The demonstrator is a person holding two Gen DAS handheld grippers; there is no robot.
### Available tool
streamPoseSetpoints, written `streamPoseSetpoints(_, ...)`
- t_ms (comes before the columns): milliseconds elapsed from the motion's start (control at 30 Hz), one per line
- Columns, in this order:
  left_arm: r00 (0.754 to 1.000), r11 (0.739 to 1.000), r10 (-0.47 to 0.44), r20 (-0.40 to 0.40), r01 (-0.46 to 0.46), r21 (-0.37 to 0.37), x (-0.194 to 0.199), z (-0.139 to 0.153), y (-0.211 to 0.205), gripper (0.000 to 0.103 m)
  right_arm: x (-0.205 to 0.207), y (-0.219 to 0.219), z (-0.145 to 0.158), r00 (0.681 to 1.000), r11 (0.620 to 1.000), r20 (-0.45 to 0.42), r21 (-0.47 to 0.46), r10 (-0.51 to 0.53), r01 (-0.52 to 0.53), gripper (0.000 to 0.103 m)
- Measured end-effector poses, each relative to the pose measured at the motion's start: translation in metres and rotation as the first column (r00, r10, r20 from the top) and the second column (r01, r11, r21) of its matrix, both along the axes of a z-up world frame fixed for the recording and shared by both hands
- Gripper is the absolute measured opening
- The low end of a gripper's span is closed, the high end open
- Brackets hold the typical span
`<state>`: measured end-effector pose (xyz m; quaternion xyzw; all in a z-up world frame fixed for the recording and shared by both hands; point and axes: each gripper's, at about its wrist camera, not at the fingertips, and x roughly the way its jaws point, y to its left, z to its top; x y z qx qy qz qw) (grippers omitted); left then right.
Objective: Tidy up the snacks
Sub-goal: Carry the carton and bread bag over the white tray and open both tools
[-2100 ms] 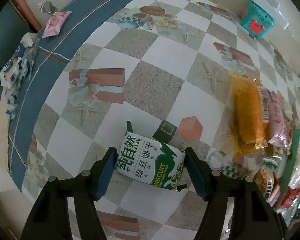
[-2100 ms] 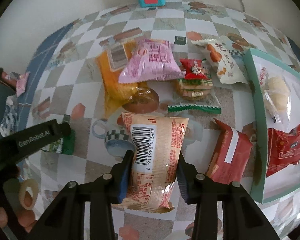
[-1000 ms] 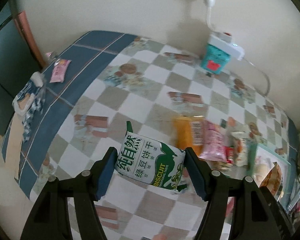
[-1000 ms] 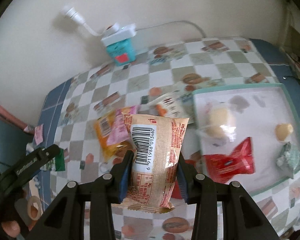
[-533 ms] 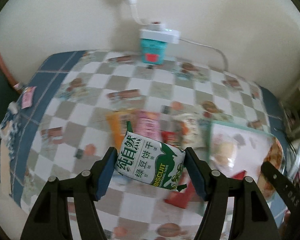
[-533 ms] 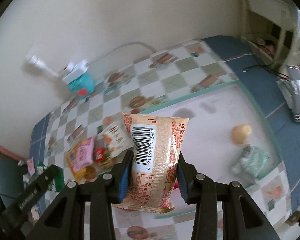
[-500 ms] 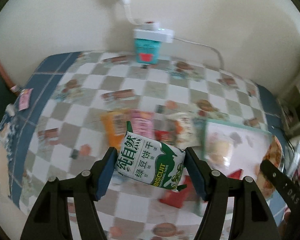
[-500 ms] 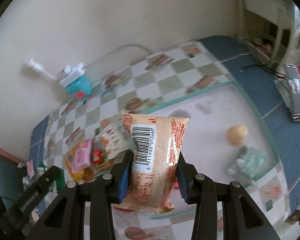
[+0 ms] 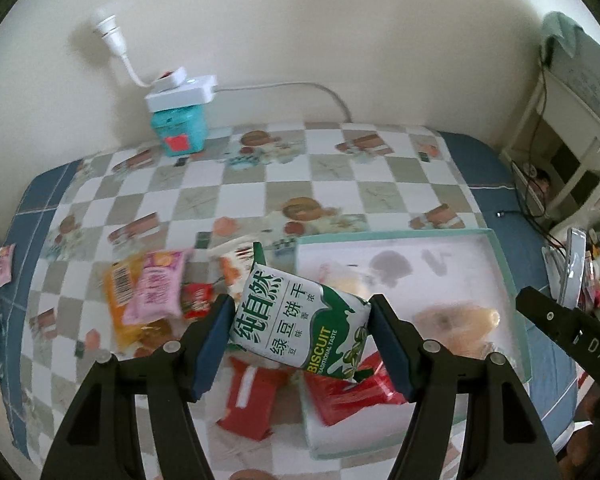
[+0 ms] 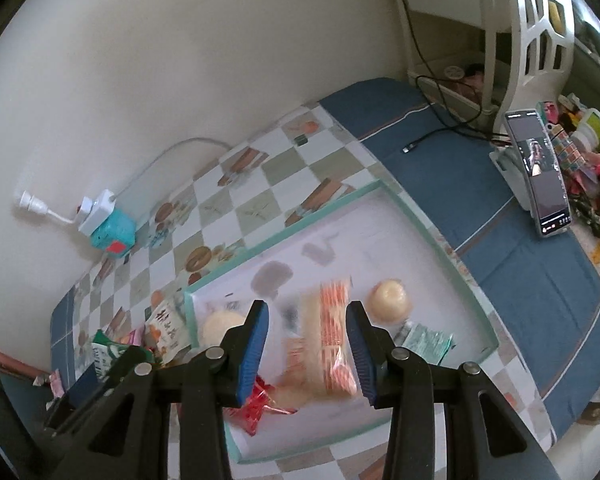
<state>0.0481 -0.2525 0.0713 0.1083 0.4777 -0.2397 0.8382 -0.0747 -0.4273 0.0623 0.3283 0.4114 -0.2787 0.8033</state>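
My left gripper (image 9: 300, 336) is shut on a green and white biscuit packet (image 9: 300, 328) and holds it high above the left edge of the white tray (image 9: 504, 276). My right gripper (image 10: 306, 350) is open and empty above the tray (image 10: 420, 216). A tan and orange snack packet (image 10: 326, 344), blurred, lies loose in the tray below its fingers. It shows blurred in the left wrist view (image 9: 456, 320). The tray also holds a round bun (image 10: 390, 300), a pale green packet (image 10: 426, 344) and a red packet (image 10: 260, 400).
Loose snacks lie left of the tray: an orange and a pink packet (image 9: 152, 292) and a red packet (image 9: 252, 396). A teal box with a power strip (image 9: 178, 124) stands by the wall. A phone on a stand (image 10: 538, 168) and clutter sit on the right.
My right gripper has opened and the tan packet has dropped out of it into the tray. My left gripper has carried the biscuit packet further right, over the tray's left edge.
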Motion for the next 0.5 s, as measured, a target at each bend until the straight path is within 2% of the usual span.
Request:
streamPoseSetpoints(300, 0.998, 0.998, -0.058, -0.013, 0.057, -0.01, -0.004, -0.025, -0.041, 0.07, 0.01, -0.013, -0.033, 0.997, 1.0, -0.081, 0.029, 0.006, -0.003, 0.043)
streamPoseSetpoints(500, 0.995, 0.995, -0.096, -0.029, 0.096, 0.007, -0.01, -0.043, -0.061, 0.07, 0.007, -0.027, -0.061, 0.986, 0.996, -0.164, 0.076, -0.037, 0.05, 0.043)
